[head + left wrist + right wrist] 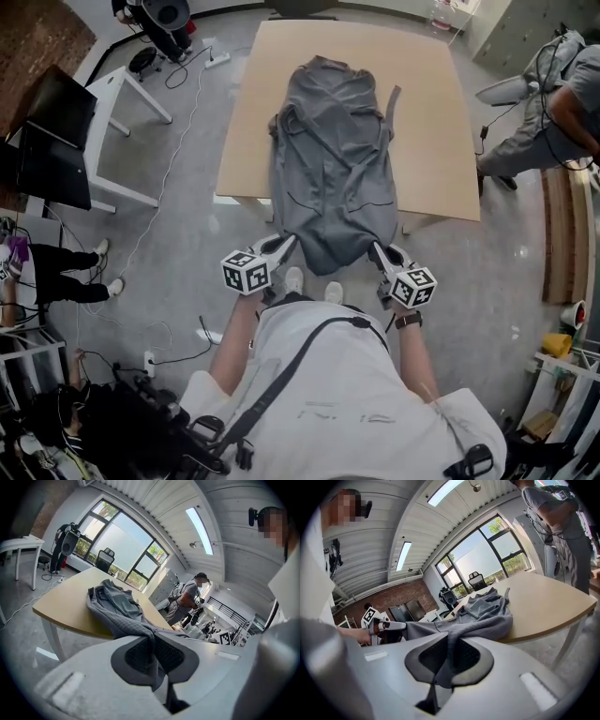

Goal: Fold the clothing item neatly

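Inside left gripper [285,243] and right gripper [378,249] fingers [137,656], garment [333,159] hem sits pinched.

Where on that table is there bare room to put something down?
Bare table lies either side of the grey garment, widest on the right. The near edge is crowded: left gripper and right gripper hold the hem there.

The grey garment [333,159] covers the middle of the near edge of the table [431,112]. Fabric pinched in the left claw [285,244] and the right claw [378,249] conceals the inner pad faces. The bystander [555,117] beside the table's right edge is cut off by the frame edge.
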A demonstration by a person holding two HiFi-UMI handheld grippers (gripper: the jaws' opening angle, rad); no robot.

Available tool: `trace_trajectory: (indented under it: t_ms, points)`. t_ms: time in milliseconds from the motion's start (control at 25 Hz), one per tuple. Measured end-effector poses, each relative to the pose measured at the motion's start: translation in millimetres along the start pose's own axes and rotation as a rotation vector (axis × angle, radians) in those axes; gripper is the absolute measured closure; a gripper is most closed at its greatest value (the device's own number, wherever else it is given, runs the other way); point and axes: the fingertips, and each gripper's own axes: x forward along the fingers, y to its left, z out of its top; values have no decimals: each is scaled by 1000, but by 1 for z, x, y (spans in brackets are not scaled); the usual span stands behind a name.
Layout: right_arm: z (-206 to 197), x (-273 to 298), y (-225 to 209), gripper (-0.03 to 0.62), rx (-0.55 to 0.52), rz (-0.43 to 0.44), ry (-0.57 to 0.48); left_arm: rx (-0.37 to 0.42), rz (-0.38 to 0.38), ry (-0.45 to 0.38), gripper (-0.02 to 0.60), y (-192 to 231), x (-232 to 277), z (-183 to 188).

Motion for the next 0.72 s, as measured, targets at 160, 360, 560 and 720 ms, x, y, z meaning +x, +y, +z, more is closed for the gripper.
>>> trace_trajectory:
  t_ms: [160, 360, 560, 720]
  points:
    - [7, -6, -4, 574, 2, 10, -20, 19, 9, -11, 566, -12, 1, 4]
    - [20, -12, 1, 574, 8, 38, -54, 30, 13, -25, 565, -28, 3, 12]
    - [33, -10, -3, 574, -18, 22, -51, 50, 53, -30, 566, -23, 0, 31]
    - [76, 3, -4, 574, -52, 7, -79, 87, 93, -61, 566, -16, 7, 80]
